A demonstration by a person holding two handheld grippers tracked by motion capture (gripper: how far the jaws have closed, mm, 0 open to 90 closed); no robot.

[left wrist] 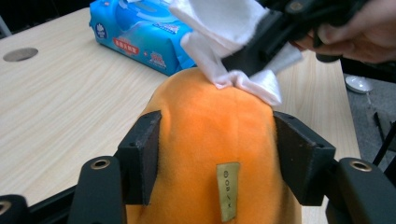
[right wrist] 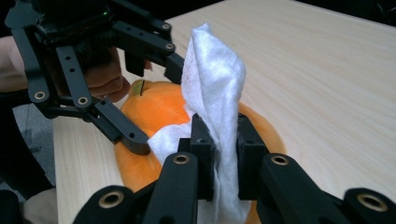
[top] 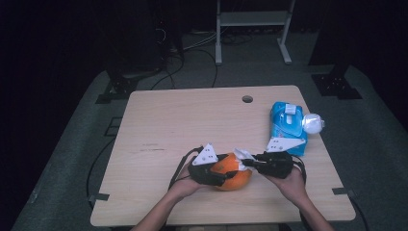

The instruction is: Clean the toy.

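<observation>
On the bench (top: 183, 120), near its front edge and a little right of centre, lies the plush toy (top: 232, 171). The left gripper (top: 215, 172) comes at it from the left, its jaws set on either side of it. The right gripper (top: 251, 162) reaches in from the right, with a wipe (top: 242, 154) between its jaws, touching the toy's top. Behind the right gripper, toward the bench's right edge, lies the wipes pack (top: 287, 123), with a small round thing (top: 312, 123) just beside it on the right. A hole (top: 247, 99) sits near the far edge.
</observation>
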